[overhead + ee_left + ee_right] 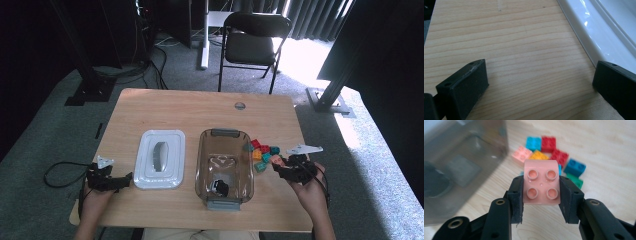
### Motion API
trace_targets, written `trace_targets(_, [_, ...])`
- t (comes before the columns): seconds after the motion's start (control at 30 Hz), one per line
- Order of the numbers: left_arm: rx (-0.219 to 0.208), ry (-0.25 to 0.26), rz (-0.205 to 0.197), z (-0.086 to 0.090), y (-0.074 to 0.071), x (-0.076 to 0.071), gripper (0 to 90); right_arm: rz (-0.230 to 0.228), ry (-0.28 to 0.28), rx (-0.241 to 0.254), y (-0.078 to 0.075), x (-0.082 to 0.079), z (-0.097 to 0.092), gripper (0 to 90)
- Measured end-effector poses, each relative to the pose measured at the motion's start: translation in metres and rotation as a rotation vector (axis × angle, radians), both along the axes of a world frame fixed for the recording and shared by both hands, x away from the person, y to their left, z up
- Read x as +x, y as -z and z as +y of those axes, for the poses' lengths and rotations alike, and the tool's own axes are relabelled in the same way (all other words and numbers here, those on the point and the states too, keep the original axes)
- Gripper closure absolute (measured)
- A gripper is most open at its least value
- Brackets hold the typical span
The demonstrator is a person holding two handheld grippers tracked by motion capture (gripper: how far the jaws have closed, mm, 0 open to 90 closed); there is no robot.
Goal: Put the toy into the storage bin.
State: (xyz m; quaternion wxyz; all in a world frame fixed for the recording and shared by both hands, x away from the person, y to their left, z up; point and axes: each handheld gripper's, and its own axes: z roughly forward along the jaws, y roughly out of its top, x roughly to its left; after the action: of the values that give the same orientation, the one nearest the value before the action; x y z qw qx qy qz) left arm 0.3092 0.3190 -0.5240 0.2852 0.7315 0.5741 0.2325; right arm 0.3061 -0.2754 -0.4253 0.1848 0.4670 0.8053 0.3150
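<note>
Right claw [541,195] grasps a pink brick [541,183].
It hangs right of the clear bin [202,150]; left claw [540,82] released, left of it.

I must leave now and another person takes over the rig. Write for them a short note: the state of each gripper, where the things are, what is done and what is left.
Right gripper: shut on a pink brick, held off the table beside the brick pile.
Left gripper: open, nothing between the jaws, resting on the table next to the white lid.
Clear container: open, in the middle of the table, with one dark item inside; no coloured brick visible in it.
Brick pile: red, teal, orange, green and pink pieces to the right of the container.
Likely left: put the pink brick in, then the others, then the lid.
</note>
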Motion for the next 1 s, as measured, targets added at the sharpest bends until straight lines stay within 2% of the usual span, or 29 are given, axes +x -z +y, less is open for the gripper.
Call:
trace_targets(0.03, [-0.002, -0.002, -0.001, 0.000, 0.000, 0.001, 0.5, -0.008, -0.009, 0.004, -0.004, -0.001, 0.001, 58.8])
trace_targets(0.07, [-0.002, -0.002, -0.001, 0.000, 0.000, 0.001, 0.5, -0.034, -0.040, 0.001, -0.019, -0.004, 0.005, 58.8])
trace_targets(0.17, [-0.002, -0.001, -0.001, 0.000, 0.000, 0.001, 0.5, -0.062, -0.089, 0.011, -0.037, -0.007, 0.011, 58.8])
trace_targets(0.2, [-0.002, -0.001, -0.001, 0.000, 0.000, 0.001, 0.5, -0.062, -0.089, 0.011, -0.037, -0.007, 0.011, 58.8])
trace_targets(0.3, [-0.002, -0.001, -0.001, 0.000, 0.000, 0.001, 0.5, -0.081, -0.165, 0.015, -0.057, -0.008, 0.021, 58.7])
trace_targets(0.5, [-0.001, -0.001, 0.001, 0.000, 0.000, 0.001, 0.5, -0.093, -0.314, 0.011, -0.079, -0.008, 0.044, 58.8])
trace_targets(0.7, [-0.001, 0.000, 0.000, 0.000, 0.000, 0.001, 0.5, -0.078, -0.459, 0.011, -0.091, -0.008, 0.068, 58.8])
trace_targets(0.87, [-0.001, 0.000, 0.000, 0.000, 0.000, 0.001, 0.5, -0.070, -0.528, -0.009, -0.096, -0.007, 0.086, 58.7])
trace_targets(0.97, [0.000, 0.000, 0.001, 0.000, 0.000, 0.001, 0.5, -0.050, -0.591, -0.023, -0.096, -0.007, 0.100, 58.8])
trace_targets(1.0, [0.000, 0.000, 0.001, 0.000, 0.000, 0.001, 0.5, -0.050, -0.591, -0.023, -0.096, -0.007, 0.100, 58.8])
